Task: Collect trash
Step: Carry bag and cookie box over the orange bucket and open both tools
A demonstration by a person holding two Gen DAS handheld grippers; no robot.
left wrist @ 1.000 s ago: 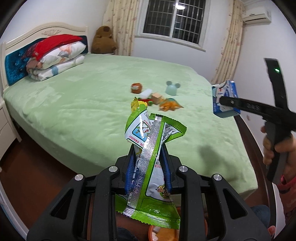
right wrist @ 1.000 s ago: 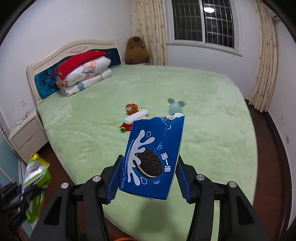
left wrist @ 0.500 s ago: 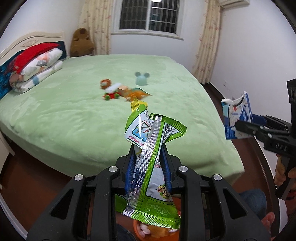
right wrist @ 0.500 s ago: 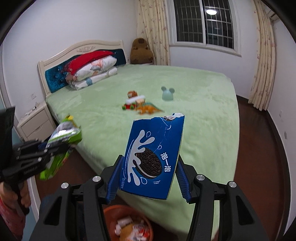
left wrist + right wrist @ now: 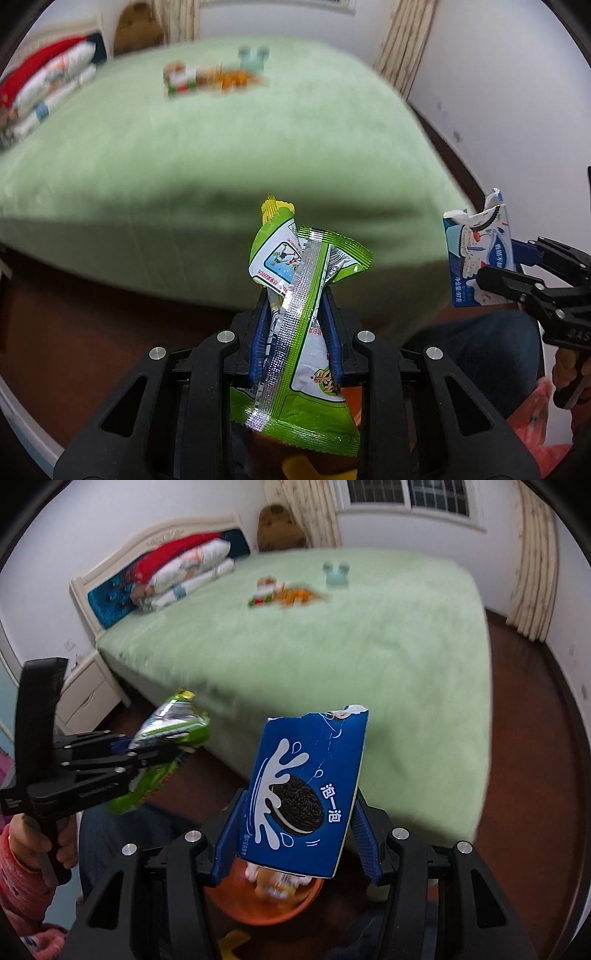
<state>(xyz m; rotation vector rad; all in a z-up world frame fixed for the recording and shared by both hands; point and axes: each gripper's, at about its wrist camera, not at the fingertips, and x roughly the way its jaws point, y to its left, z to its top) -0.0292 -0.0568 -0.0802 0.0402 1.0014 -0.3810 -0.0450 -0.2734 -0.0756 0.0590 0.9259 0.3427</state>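
Left gripper (image 5: 295,328) jaws clamp a green wrapper (image 5: 303,317); right gripper (image 5: 295,838) jaws grip a blue cookie box (image 5: 306,794) (orange bin (image 5: 266,904) beneath).

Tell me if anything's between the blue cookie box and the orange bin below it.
Nothing visible blocks it. The blue cookie box, clamped in the right gripper, hangs right above the orange bin, whose open top shows only trash already inside. The left gripper with its green snack wrapper is off to the side.

green-and-silver wrapper (image 5: 303,325), blue cookie box (image 5: 306,790), pale green bedspread (image 5: 332,646), orange bin (image 5: 266,908)
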